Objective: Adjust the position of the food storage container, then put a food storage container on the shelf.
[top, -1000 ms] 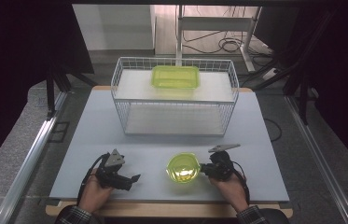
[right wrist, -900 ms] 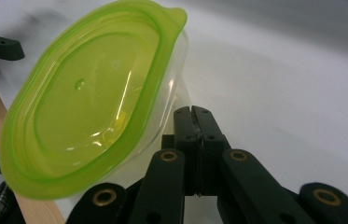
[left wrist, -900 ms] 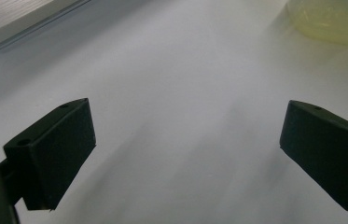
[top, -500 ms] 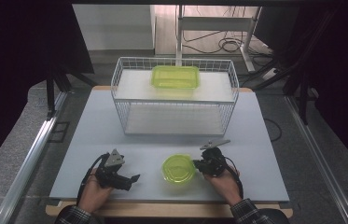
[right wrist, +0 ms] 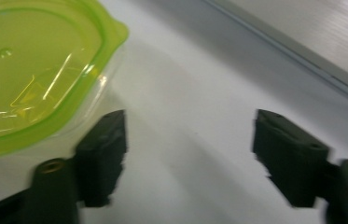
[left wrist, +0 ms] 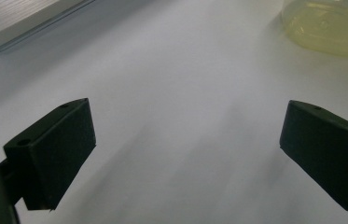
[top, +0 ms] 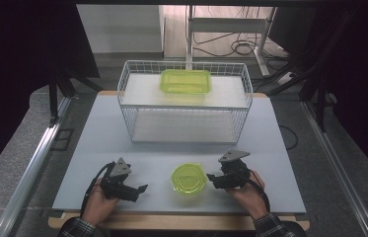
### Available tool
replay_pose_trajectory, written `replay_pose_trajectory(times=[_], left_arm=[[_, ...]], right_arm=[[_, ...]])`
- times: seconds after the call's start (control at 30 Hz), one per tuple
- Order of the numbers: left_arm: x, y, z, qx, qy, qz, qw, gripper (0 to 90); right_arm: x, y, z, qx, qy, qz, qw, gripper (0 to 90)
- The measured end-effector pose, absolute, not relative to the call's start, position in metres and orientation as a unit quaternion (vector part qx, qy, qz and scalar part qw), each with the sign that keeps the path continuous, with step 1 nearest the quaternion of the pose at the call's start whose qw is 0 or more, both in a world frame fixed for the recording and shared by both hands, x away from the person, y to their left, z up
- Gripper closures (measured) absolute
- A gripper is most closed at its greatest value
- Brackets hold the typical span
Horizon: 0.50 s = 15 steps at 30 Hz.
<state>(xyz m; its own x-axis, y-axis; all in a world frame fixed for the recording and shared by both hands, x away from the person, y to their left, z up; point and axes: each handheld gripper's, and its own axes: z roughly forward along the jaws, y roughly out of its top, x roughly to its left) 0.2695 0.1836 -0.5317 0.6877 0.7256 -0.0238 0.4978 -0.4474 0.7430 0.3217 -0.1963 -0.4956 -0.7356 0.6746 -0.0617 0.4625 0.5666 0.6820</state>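
Sitting flat, the round translucent green container [top: 189, 178] wears its lid.

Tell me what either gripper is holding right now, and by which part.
Nothing is held. The right gripper has just opened beside the round green container, with only table between its jaws; the left gripper is open too.
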Motion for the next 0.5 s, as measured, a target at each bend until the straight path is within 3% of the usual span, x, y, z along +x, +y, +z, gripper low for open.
replay_pose_trajectory(times=[0.03, 0.17, 0.23, 0.5], left_arm=[[0.270, 0.184, -0.532, 0.837, 0.365, 0.150, 0.378, 3.4], [0.269, 0.183, -0.532, 0.837, 0.365, 0.151, 0.377, 3.4], [0.269, 0.184, -0.532, 0.838, 0.365, 0.151, 0.377, 3.4], [0.269, 0.184, -0.532, 0.838, 0.365, 0.151, 0.377, 3.4]], right_arm=[[0.323, -0.201, -0.495, 0.331, 0.865, 0.341, 0.160, 16.1], [0.324, -0.208, -0.494, 0.339, 0.856, 0.357, 0.157, 10.3], [0.324, -0.211, -0.492, 0.347, 0.847, 0.371, 0.160, 3.0], [0.323, -0.216, -0.487, 0.357, 0.836, 0.388, 0.153, 0.8]])
